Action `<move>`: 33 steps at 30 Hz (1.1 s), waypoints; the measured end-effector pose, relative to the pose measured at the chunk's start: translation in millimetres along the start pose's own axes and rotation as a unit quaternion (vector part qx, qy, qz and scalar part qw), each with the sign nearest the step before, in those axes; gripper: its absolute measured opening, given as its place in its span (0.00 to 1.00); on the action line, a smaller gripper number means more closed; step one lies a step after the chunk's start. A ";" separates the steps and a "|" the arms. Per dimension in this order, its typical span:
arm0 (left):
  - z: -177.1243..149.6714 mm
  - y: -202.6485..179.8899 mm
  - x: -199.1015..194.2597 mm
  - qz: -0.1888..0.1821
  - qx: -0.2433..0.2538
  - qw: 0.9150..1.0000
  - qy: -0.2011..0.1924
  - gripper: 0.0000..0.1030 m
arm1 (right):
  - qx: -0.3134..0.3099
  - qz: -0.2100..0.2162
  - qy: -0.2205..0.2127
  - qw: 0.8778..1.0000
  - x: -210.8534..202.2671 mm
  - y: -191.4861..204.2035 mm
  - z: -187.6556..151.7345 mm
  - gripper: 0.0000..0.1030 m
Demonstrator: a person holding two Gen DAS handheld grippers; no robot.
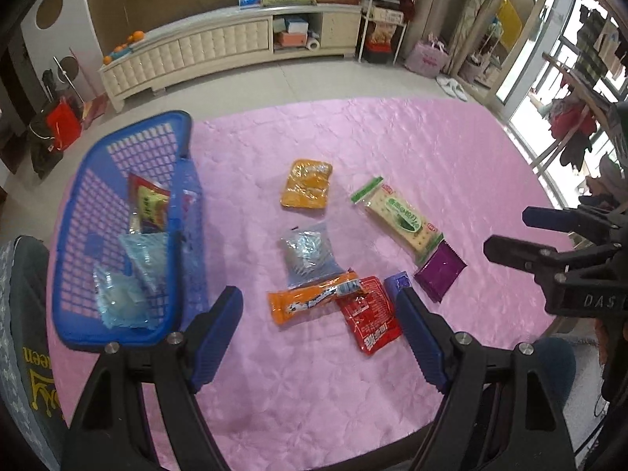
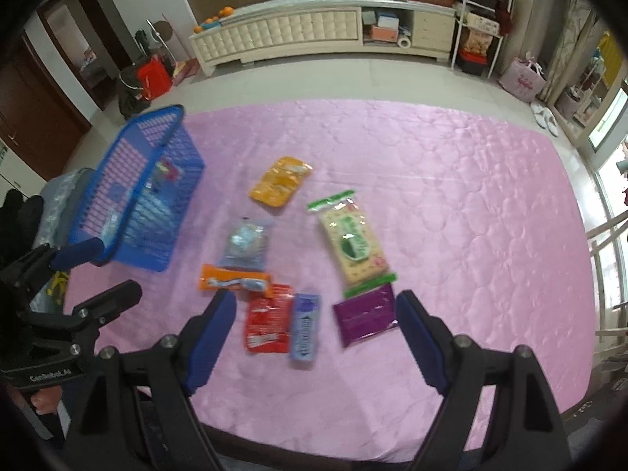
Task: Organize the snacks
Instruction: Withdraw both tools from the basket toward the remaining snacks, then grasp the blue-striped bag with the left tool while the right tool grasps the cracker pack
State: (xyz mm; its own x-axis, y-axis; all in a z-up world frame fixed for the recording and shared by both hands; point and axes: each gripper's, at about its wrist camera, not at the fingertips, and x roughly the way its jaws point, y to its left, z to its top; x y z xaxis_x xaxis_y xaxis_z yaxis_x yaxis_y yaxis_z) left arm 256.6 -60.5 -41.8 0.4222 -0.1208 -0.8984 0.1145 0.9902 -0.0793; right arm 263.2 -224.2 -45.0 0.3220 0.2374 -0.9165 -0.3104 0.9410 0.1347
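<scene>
Where pink quilted table cover (image 1: 392,149) meets tiled floor, cream cabinet (image 2: 298,31) lines far wall. One blue basket (image 1: 129,235) at cover's left edge; seven snack packets (image 2: 271,320) loose mid-cover. Left gripper (image 1: 320,329), right gripper (image 2: 316,331): both wide, empty. Basket's contents clear only from left wrist.

basket (image 1: 117,180) blue lattice | cloth (image 1: 392,149) pink quilted | packet (image 1: 371,314) red

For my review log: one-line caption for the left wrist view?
Open left gripper above loose snack packets on pink cloth, blue basket partly filled.
</scene>
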 end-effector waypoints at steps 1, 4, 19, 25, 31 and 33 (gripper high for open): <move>2.0 -1.6 5.4 0.001 0.000 1.000 0.002 0.76 | -0.002 -0.001 0.007 1.000 5.5 -3.6 0.3 0.84; 9.2 -2.9 22.3 -0.006 -0.012 1.000 0.014 0.76 | -0.017 -0.003 0.020 1.000 21.0 -13.2 2.7 0.84; 25.2 13.2 111.9 0.013 -0.032 0.996 0.079 0.76 | -0.037 0.008 0.042 0.998 103.0 -34.9 27.3 0.84; 30.1 22.6 149.8 0.019 -0.044 0.993 0.103 0.76 | -0.043 0.016 0.054 0.997 134.7 -39.6 36.4 0.84; 34.4 27.6 174.4 0.011 -0.048 0.992 0.119 0.76 | -0.085 0.005 0.057 0.995 152.3 -35.0 42.6 0.84; 34.5 28.0 179.7 0.010 -0.049 0.991 0.123 0.76 | -0.088 0.007 0.062 0.994 158.3 -34.1 44.9 0.84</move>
State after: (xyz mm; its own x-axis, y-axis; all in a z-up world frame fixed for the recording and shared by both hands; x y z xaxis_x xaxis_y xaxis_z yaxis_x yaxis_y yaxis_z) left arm 366.7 -56.9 -190.6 0.1902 -0.0930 -0.9773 0.0151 0.9957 -0.0918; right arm 364.9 -207.8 -177.7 0.2071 0.2092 -0.9557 -0.4701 0.8780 0.0903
